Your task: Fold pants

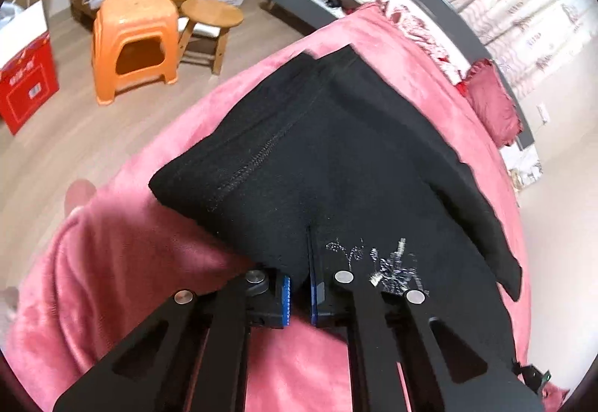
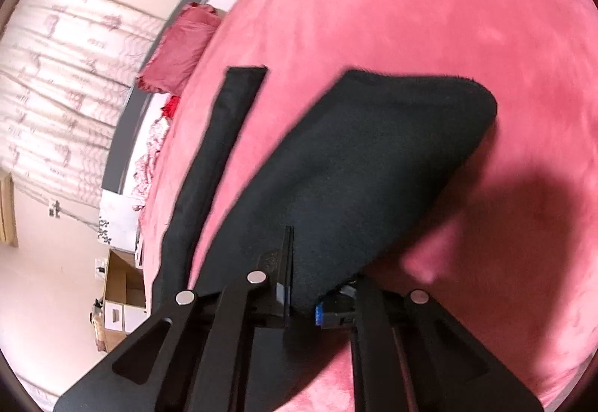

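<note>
Black pants [image 1: 336,158] lifted partly off a pink bed [image 1: 123,262], left gripper [image 1: 300,294] pinching the fabric edge near a silver print, right gripper [image 2: 302,294] apparently clamped on another fold though blurred, orange stool [image 1: 134,46] on the floor beyond.

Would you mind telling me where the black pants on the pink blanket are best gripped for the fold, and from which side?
Grip the black pants along the near edge, approaching from the near side of the pink blanket, as the left gripper and right gripper do now. That edge is raised and pinchable; the far legs lie flat.
</note>
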